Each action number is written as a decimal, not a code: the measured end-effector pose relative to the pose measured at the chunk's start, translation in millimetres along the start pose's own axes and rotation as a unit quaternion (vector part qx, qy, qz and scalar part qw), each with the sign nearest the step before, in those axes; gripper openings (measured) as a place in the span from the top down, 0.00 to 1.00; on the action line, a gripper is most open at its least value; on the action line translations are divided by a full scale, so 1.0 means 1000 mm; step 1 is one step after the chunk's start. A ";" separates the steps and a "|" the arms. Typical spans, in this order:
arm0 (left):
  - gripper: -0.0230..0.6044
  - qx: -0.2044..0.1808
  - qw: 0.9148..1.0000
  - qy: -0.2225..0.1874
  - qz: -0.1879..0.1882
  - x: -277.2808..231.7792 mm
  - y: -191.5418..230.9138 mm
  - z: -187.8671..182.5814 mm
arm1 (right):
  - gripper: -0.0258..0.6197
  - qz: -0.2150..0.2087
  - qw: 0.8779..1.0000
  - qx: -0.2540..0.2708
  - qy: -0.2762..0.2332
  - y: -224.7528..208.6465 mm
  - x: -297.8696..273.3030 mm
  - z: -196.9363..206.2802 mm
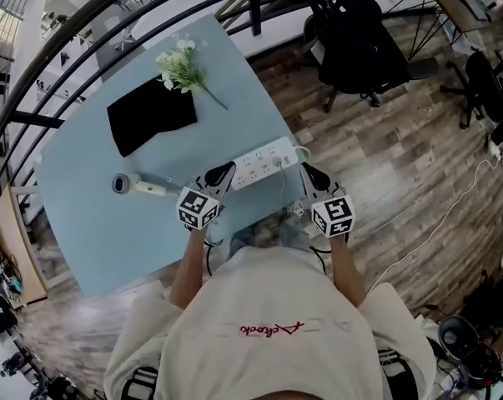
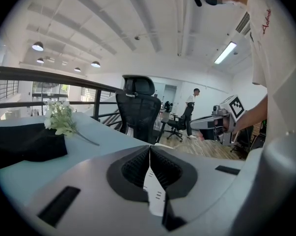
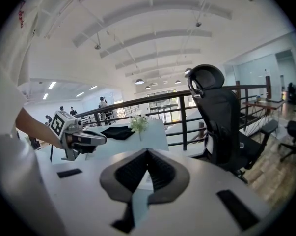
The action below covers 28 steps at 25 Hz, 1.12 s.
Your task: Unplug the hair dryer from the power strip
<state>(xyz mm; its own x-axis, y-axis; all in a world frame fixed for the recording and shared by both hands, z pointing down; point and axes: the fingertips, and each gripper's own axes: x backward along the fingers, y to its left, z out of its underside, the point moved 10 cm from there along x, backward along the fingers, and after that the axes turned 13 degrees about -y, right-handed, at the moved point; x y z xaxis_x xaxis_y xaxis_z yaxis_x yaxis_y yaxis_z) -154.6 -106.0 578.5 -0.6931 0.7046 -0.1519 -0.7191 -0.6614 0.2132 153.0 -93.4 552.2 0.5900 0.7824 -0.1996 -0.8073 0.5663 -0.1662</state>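
So, nothing's really done yet as far as I can see. The long white power strip lies near the front edge of the light blue table. A thin cable runs from one of its sockets over the edge. I'd guess that's the plug to pull, though it's too small to be sure. The grey-and-white hair dryer lies on its side well to the left of the strip. The left gripper hangs just at the strip's left end and the right gripper just off its right end, both with jaws pressed together and nothing in them — so opening up, grabbing the plug and pulling it out is all left to do. Further back there's a folded black cloth and a sprig of white flowers, neither in the way. A black office chair stands on the wood floor beyond the table.
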 end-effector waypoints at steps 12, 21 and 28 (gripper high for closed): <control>0.95 -0.006 0.999 0.036 0.023 0.005 -0.005 0.028 | 0.93 -0.013 0.999 -0.012 0.027 0.007 0.004 0.026; 0.42 -0.079 0.989 0.101 0.074 -0.008 -0.015 0.048 | 0.93 -0.016 0.999 -0.015 0.037 0.011 0.012 0.038; 0.33 -0.136 0.975 0.147 0.097 -0.025 -0.014 0.055 | 0.93 -0.015 0.999 -0.017 0.041 0.010 0.020 0.041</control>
<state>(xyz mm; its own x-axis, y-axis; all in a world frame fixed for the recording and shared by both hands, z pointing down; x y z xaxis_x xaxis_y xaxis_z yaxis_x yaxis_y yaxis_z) -124.6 -100.7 632.2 -0.7733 0.4812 -0.4129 -0.5311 -0.8473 0.0073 156.5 -61.4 586.2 0.6150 0.7400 -0.2724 -0.7885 0.5792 -0.2068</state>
